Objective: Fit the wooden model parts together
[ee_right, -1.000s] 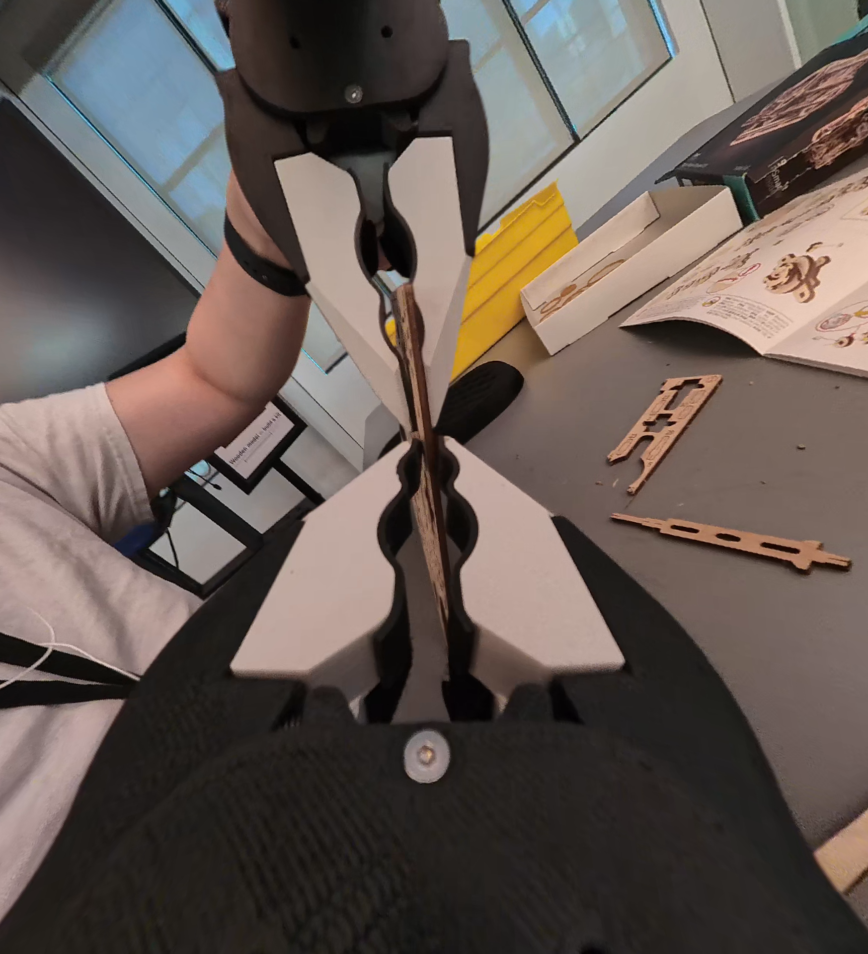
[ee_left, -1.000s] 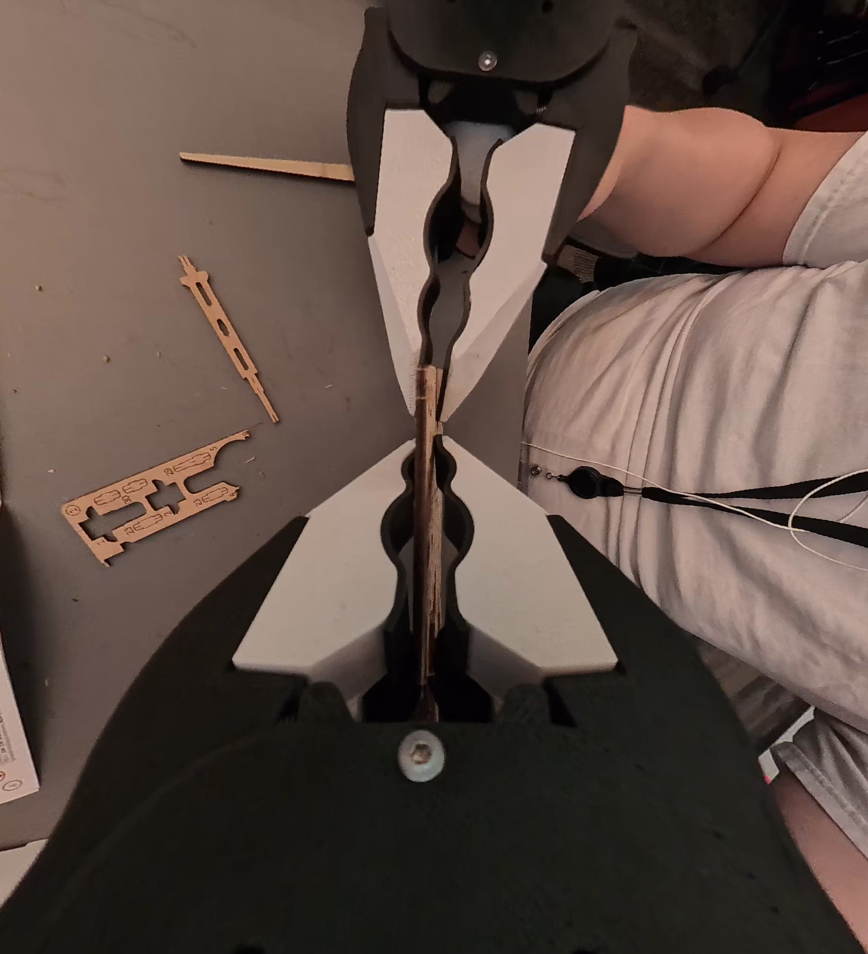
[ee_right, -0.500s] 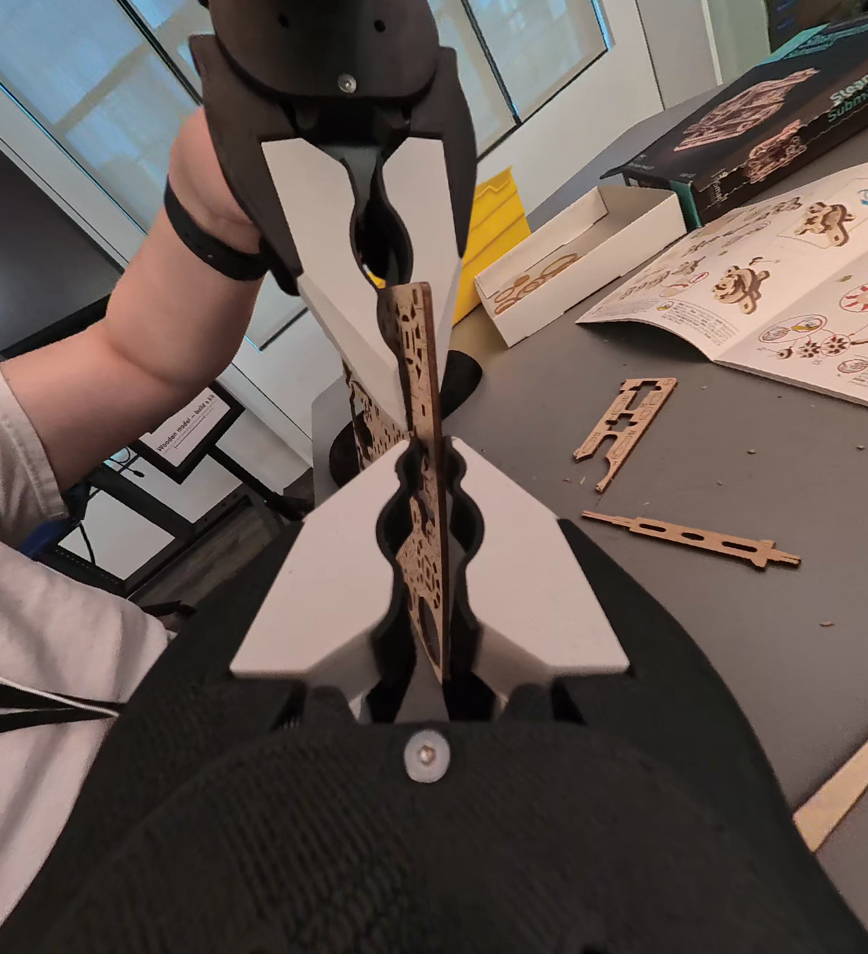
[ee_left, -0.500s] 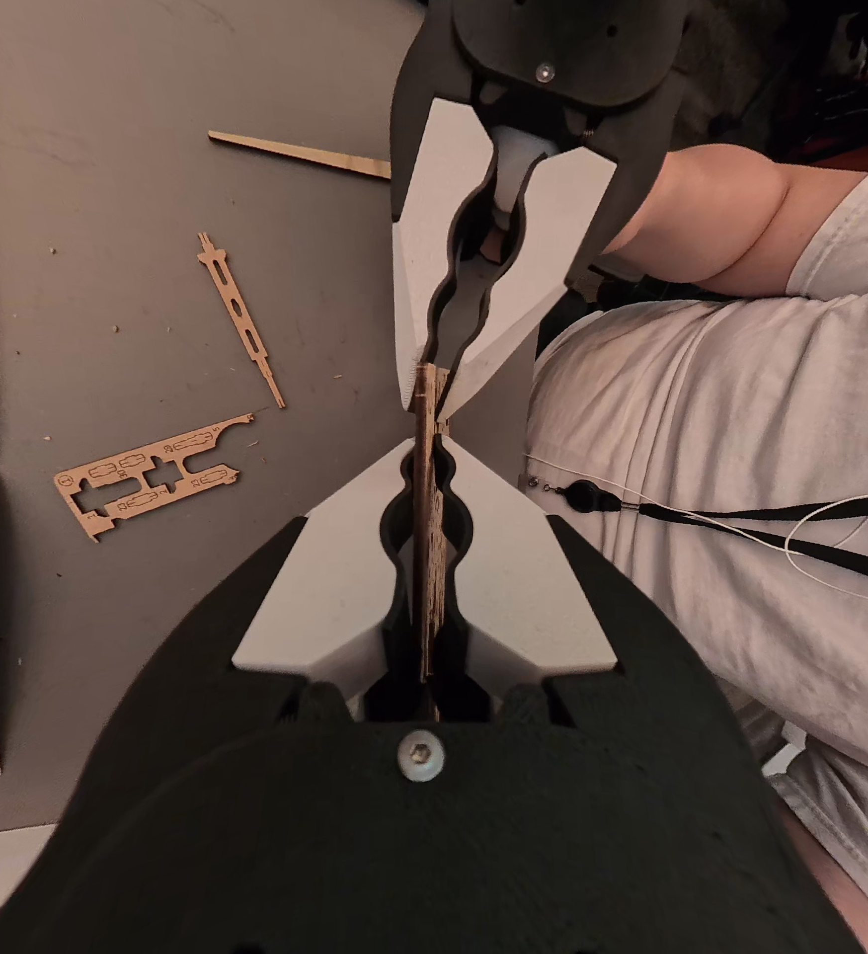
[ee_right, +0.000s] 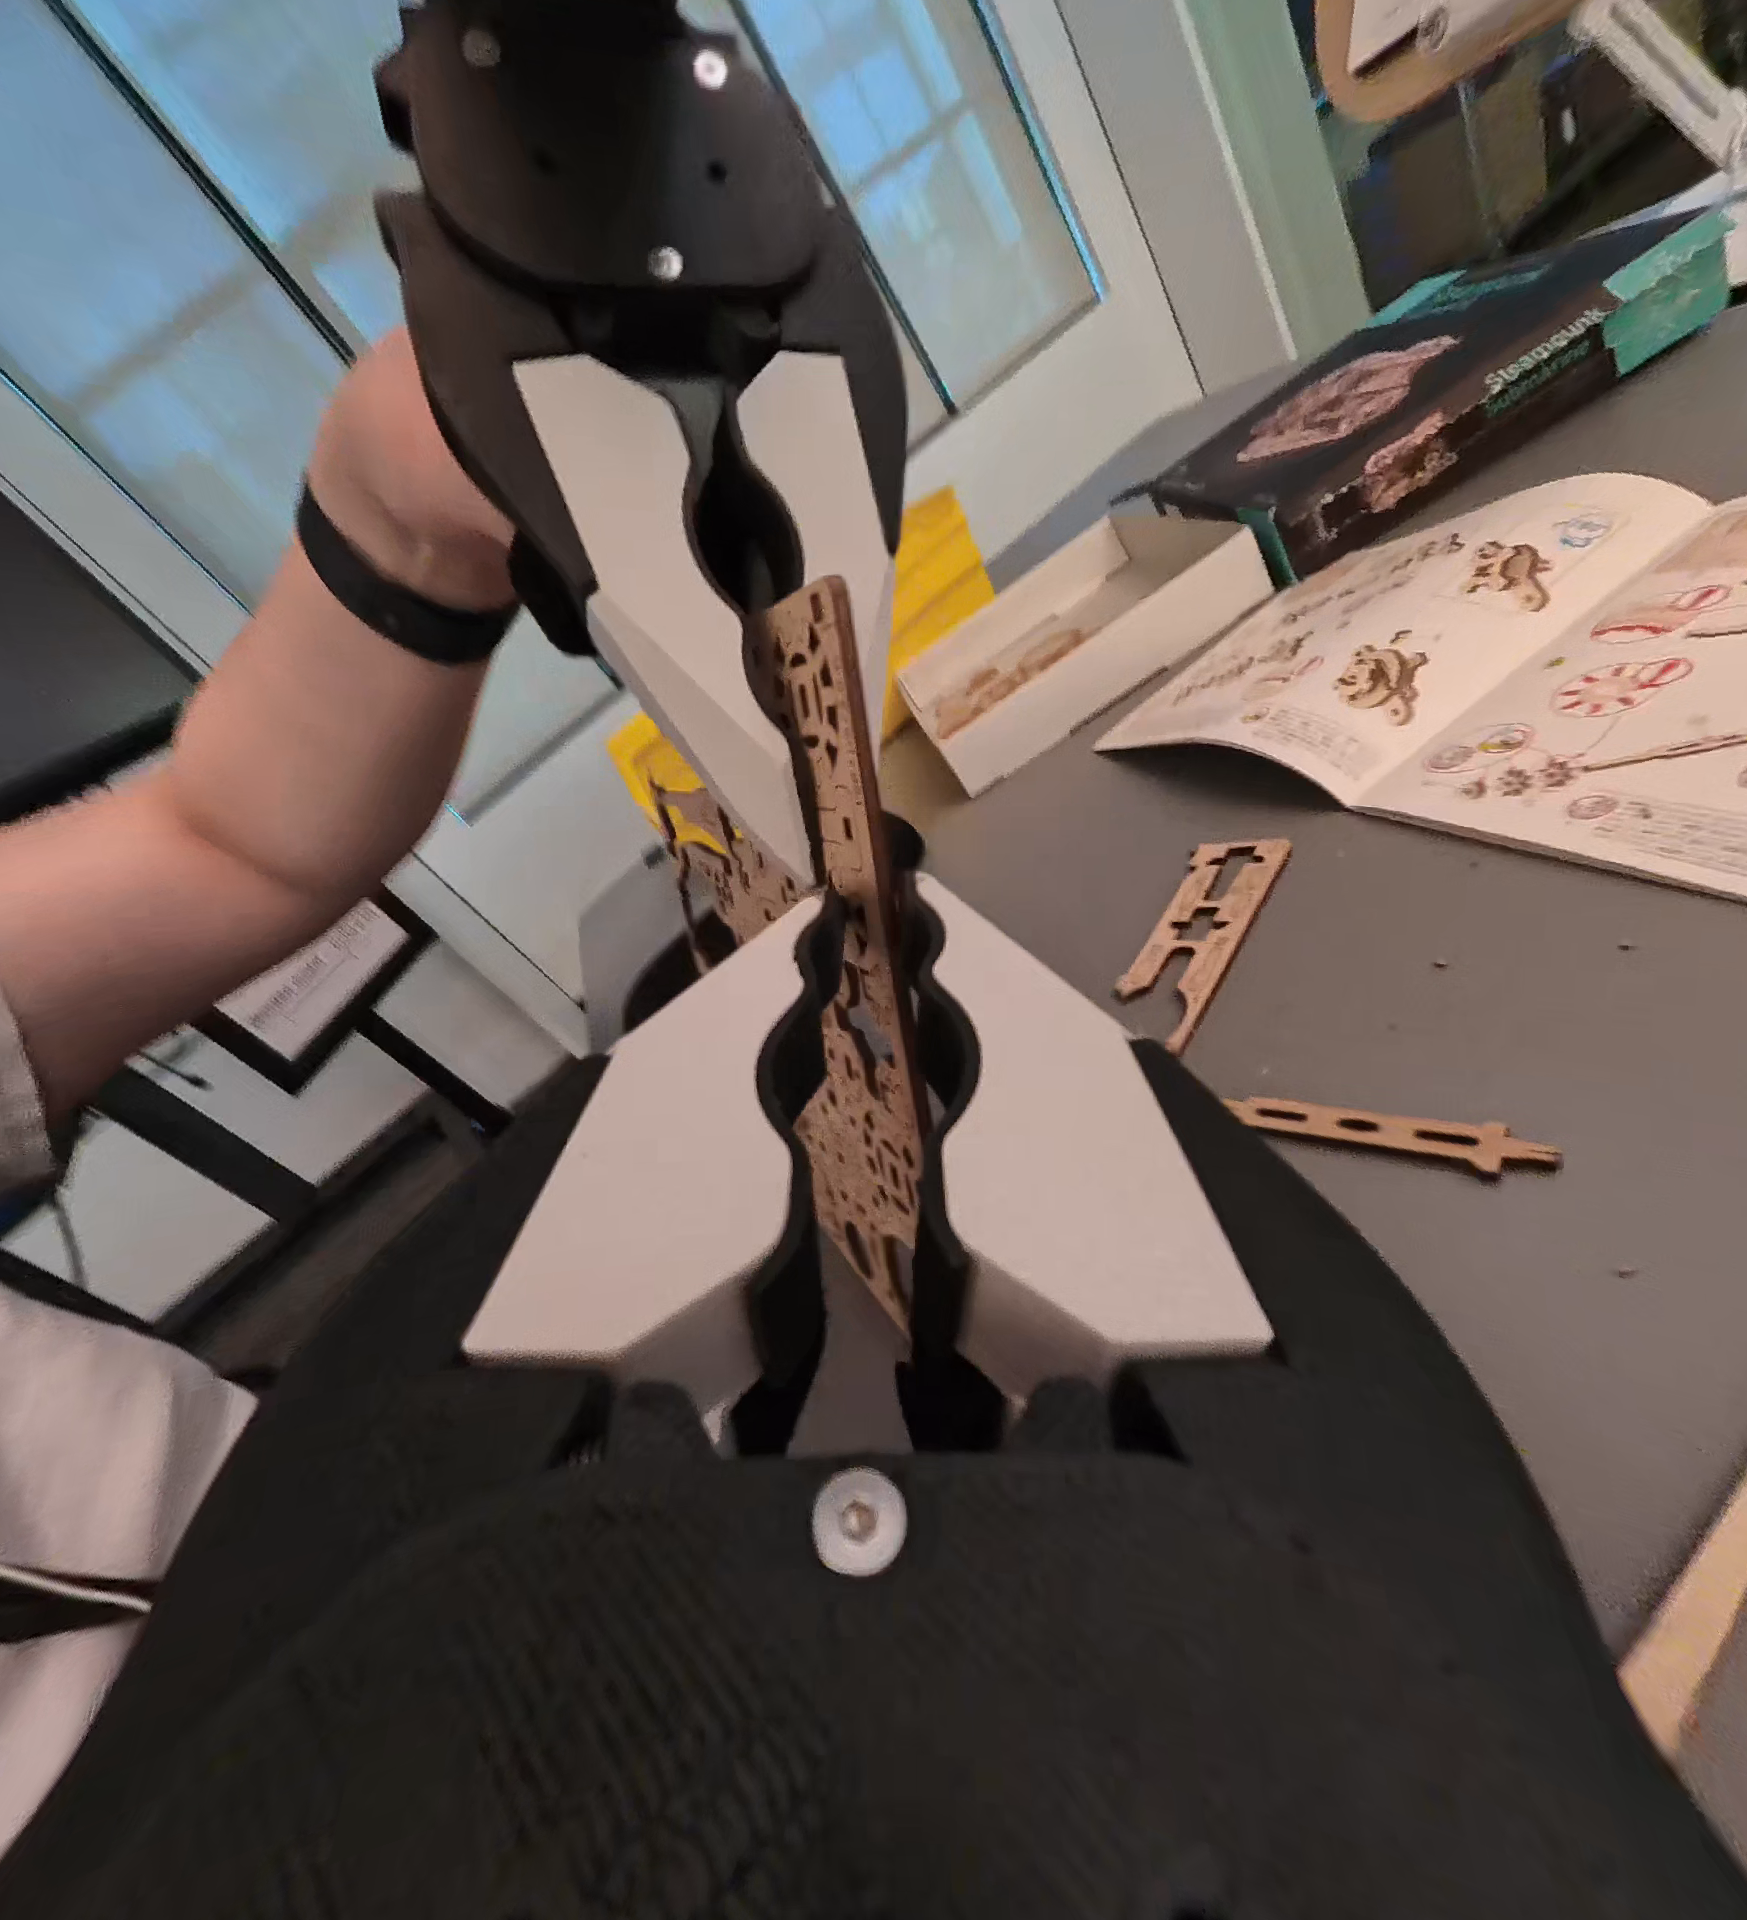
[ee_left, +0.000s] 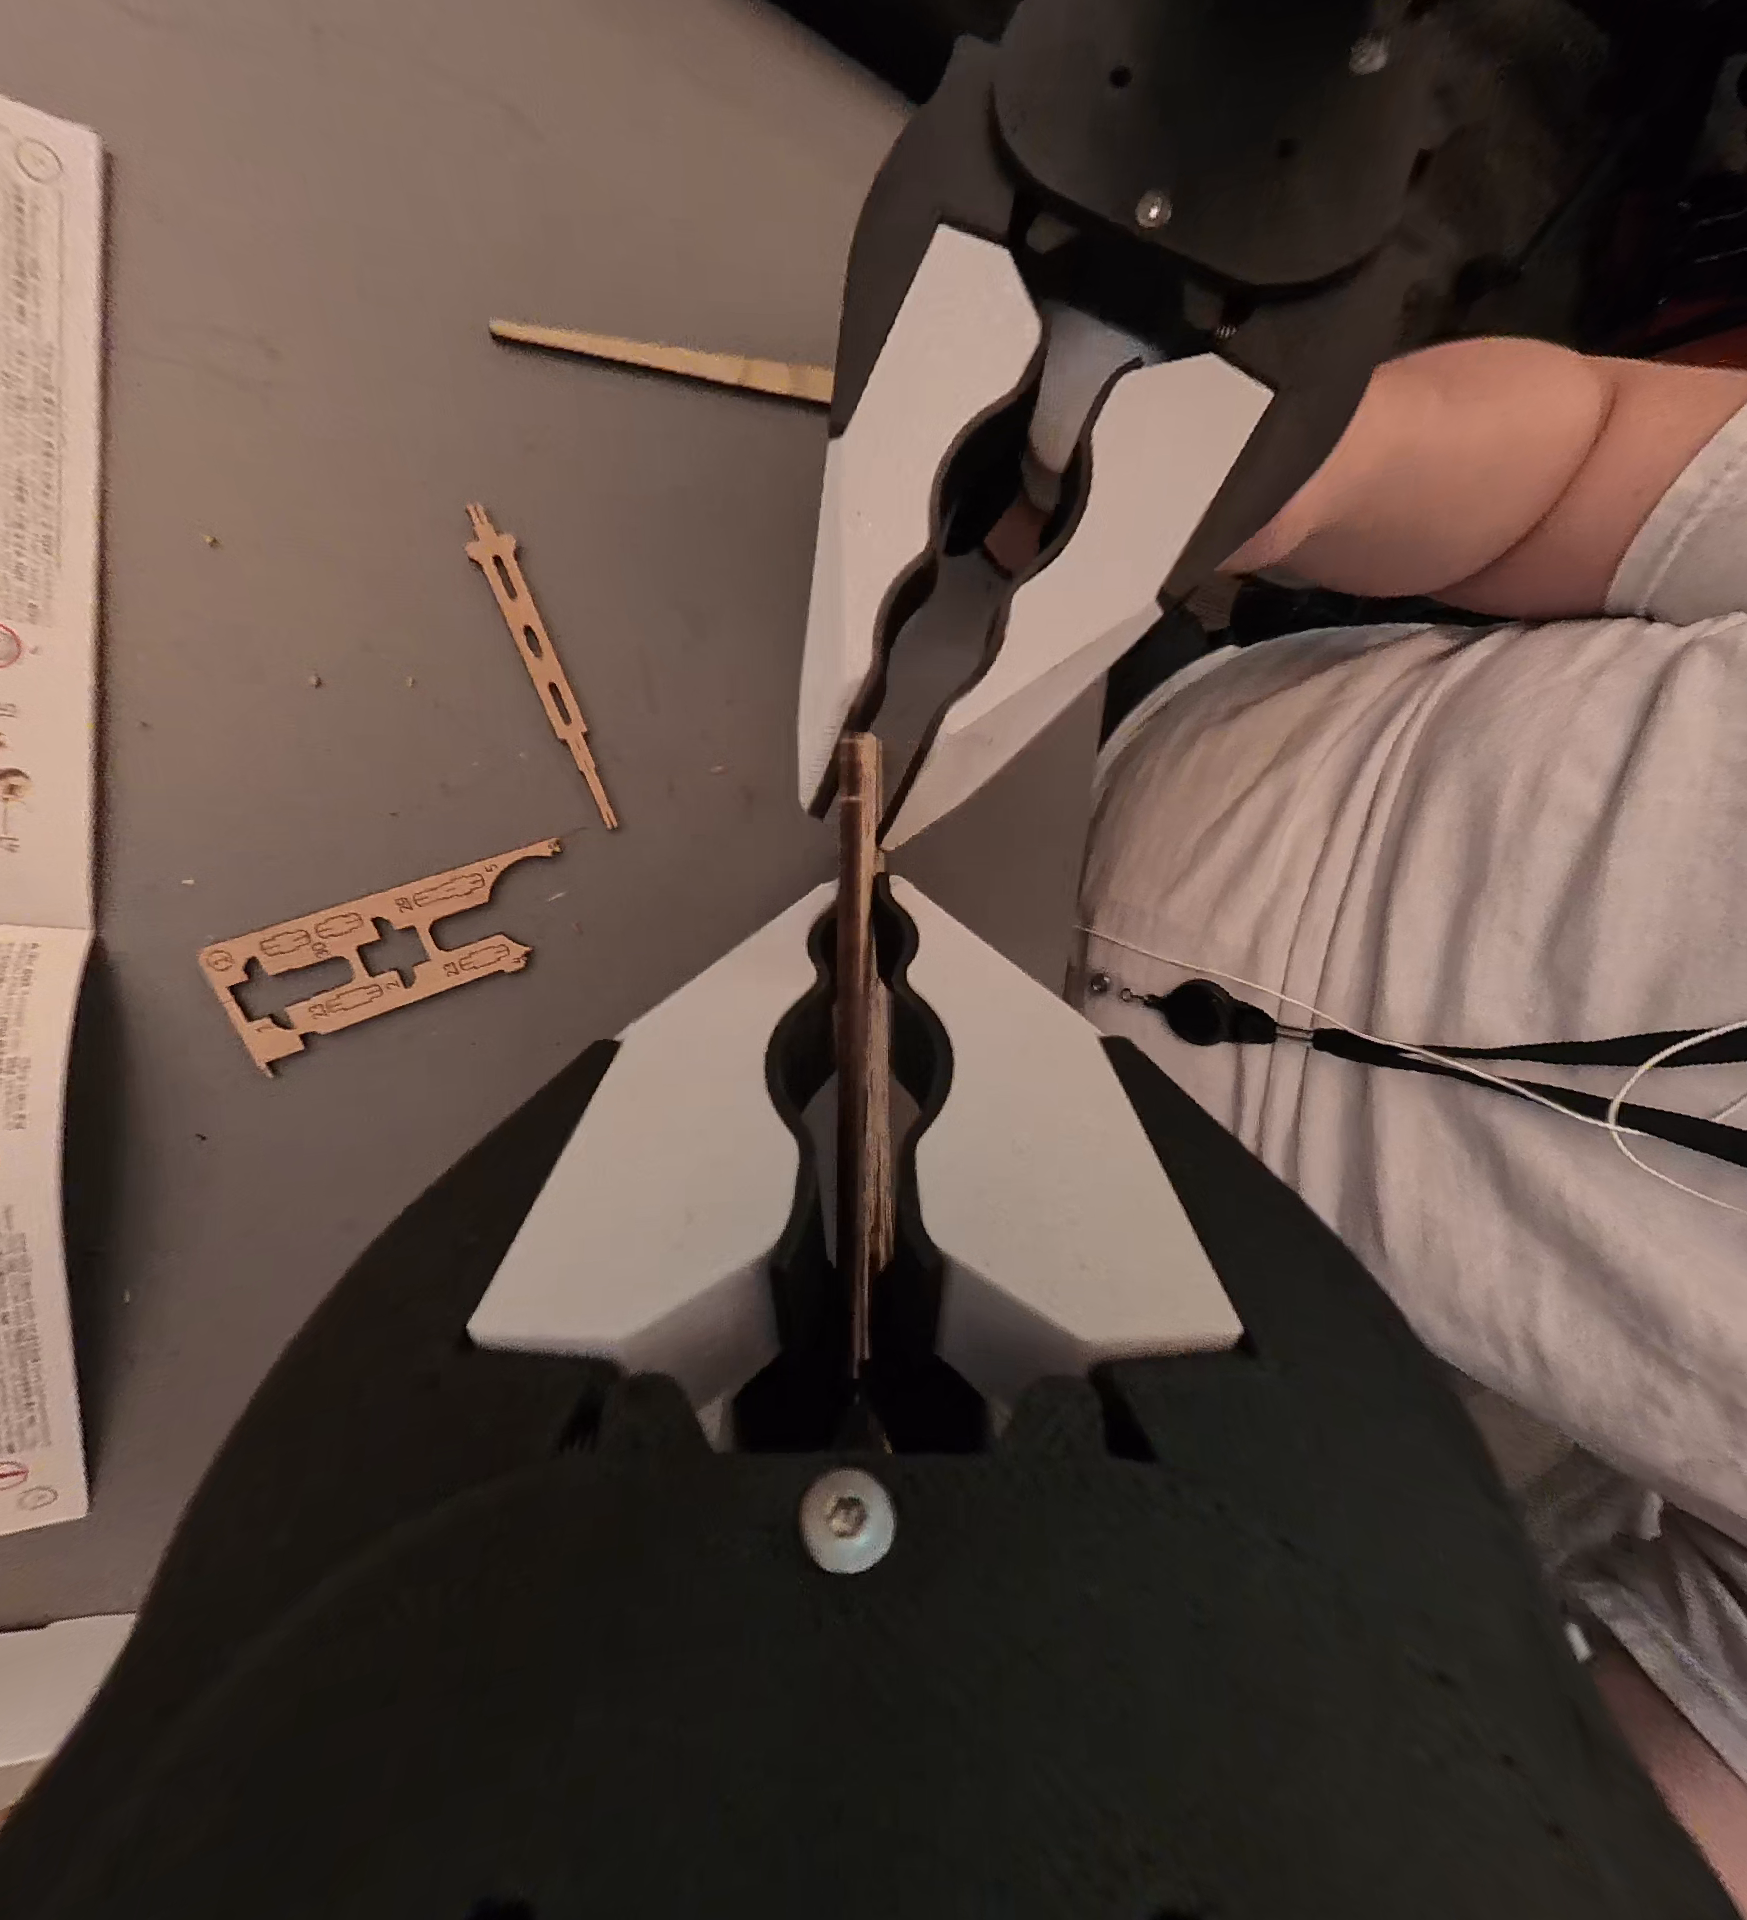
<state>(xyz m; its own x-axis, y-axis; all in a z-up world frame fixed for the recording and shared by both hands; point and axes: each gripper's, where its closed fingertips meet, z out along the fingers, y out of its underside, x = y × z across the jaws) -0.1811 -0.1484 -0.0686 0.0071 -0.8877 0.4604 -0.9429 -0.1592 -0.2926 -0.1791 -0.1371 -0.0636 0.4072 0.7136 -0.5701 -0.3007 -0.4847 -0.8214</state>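
Mid-join, up in the air above the grey desk [ee_left: 349, 312]: left claw [ee_left: 861, 883] clamped narrow on a thin, laser-cut brown plywood panel [ee_left: 861, 1091] seen edge-on, right claw [ee_right: 864, 914] pinched tight on a fretted, cut-out brown plywood plate [ee_right: 838, 790], the two claws nose to nose and both pieces touching at the tips. Next, by the look of it: squaring the tilted plate to the panel's edge and pressing tab into slot with a slow, straight push, no twisting, thin ply likely to snap. Spare flat wooden pieces [ee_left: 370, 951] lying untouched beside the open instruction booklet [ee_right: 1534, 686].
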